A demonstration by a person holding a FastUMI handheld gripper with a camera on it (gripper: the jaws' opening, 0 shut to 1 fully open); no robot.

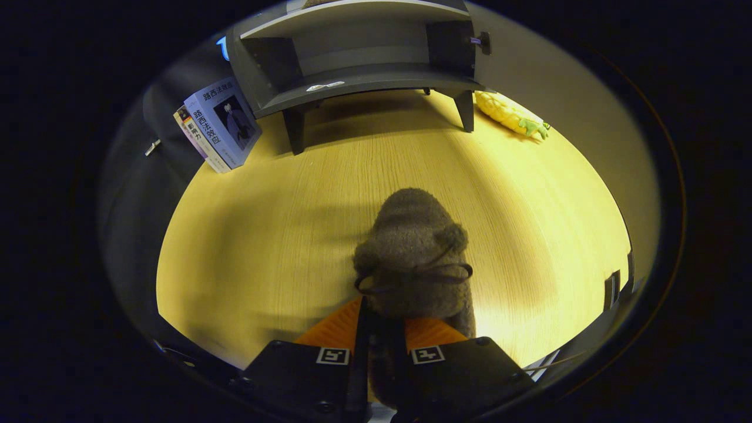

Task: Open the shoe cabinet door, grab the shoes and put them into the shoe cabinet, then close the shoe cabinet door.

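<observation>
On the wood tabletop [247, 247] I count 1 shoe, 1 cabinet, 2 books, 1 toy pineapple. The shoe [411, 247] is a fuzzy grey-brown slipper w/ a thin dark bow across its top; it sits right btwn my fingers, heel end in the gripper [382, 329], toe pointing fwd toward the cabinet. Both orange fingers [335, 329] press its sides, left & right, so I read the jaws as clamped on the shoe, held narrow w/ the slipper's back end squeezed in the gap. Most of the shoe sticks out ahead of the fingertips. Can't tell if its sole touches the table or hangs just above it; a soft shadow lies to its left.

The shoe cabinet [358, 64] stands well beyond the shoe, at the far side of the table, grey, on short legs. Its front is open: I see into the dark interior & along the bottom shelf, which has a small pale sticker on its front lip. The door [452, 44] is swung out on the cabinet's right side, w/ a small knob on it.

The 2 books [220, 123] lean together just left of the cabinet, blue-white covers. The toy pineapple [511, 114] lies on its side just right of the cabinet's right leg, yellow w/ green leaves, well apart from the shoe
</observation>
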